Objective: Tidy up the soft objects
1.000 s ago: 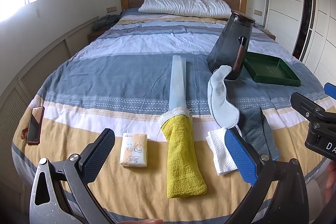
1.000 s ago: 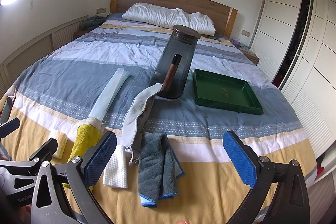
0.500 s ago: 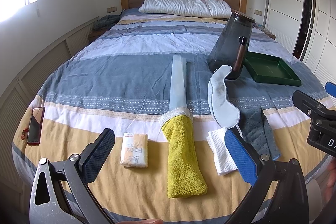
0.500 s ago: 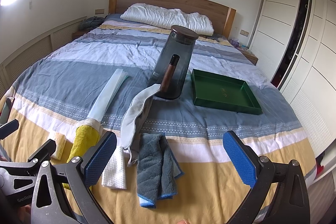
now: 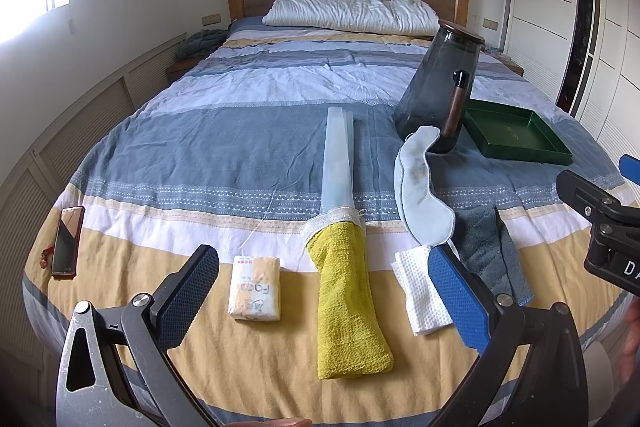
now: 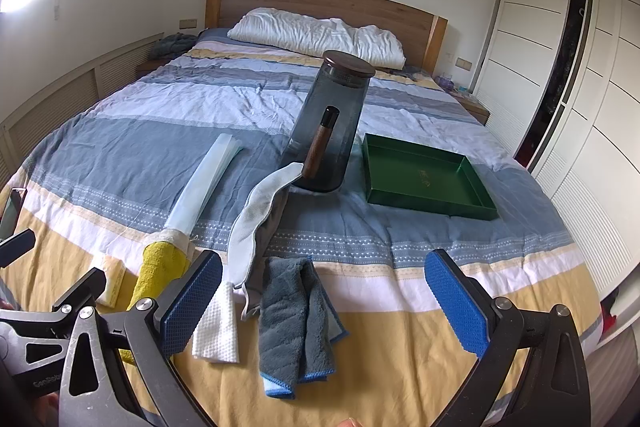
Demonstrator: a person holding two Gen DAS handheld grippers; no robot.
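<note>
Soft things lie in a row near the foot of the bed. A tissue pack [image 5: 255,287], a yellow towel [image 5: 347,299] tucked into a pale sleeve [image 5: 338,163], a white cloth [image 5: 421,293], a light-blue eye mask [image 5: 420,187] and a grey-blue towel [image 6: 294,319] lie there. The yellow towel [image 6: 160,271], white cloth [image 6: 218,327] and eye mask [image 6: 256,223] also show in the right wrist view. An empty green tray [image 6: 424,177] sits right of a dark glass jug [image 6: 330,123]. My left gripper [image 5: 324,295] is open above the yellow towel. My right gripper [image 6: 324,303] is open above the grey-blue towel.
A phone [image 5: 68,241] lies at the bed's left edge. A white pillow [image 5: 352,13] rests against the wooden headboard. White wardrobes [image 6: 560,67] stand to the right. The striped bedspread [image 5: 240,147] covers the bed.
Both grippers have shifted very slightly; the right wrist view has drifted a little. Nothing on the bed has moved.
</note>
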